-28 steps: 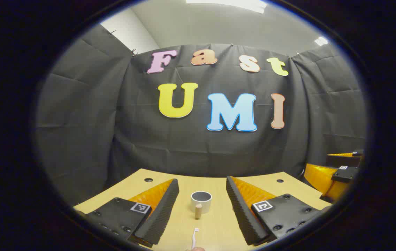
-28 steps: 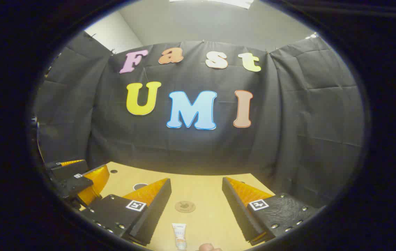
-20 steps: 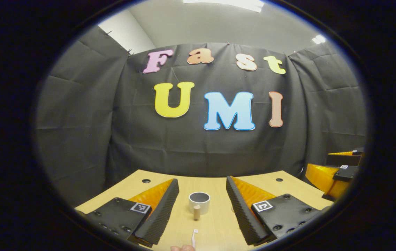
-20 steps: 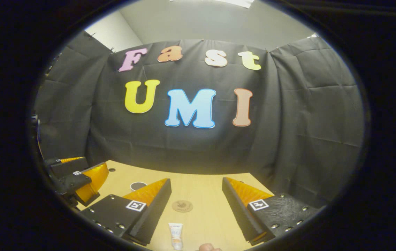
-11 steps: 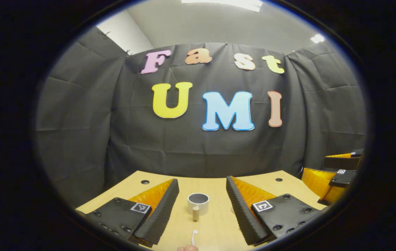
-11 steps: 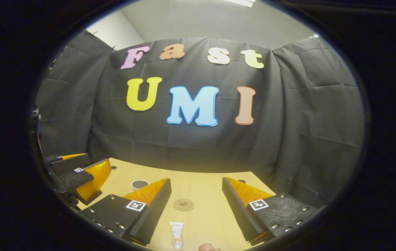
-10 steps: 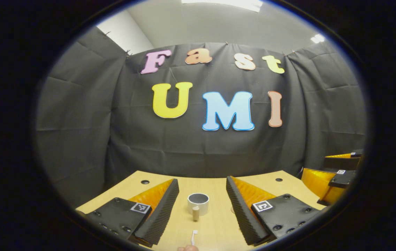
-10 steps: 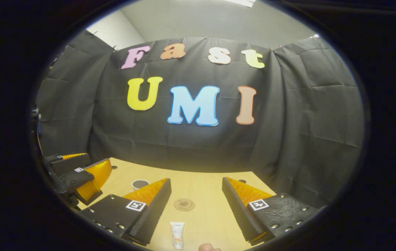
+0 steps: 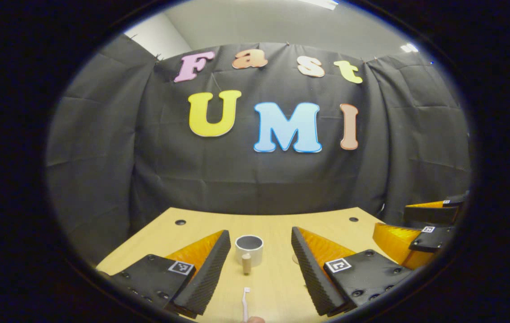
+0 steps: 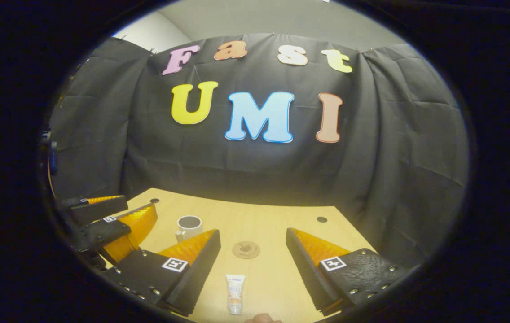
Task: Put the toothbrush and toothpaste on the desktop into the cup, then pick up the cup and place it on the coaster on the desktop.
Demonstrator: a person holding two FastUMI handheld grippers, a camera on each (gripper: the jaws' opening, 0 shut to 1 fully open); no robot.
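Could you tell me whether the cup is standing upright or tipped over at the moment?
Upright. The cup stands on the desk with its round mouth facing up, and nothing sticks out of it.

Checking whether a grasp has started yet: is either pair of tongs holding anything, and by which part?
Nothing is held. The left tongs stand open over the toothbrush, the right tongs open over the toothpaste; both lie on the desktop.
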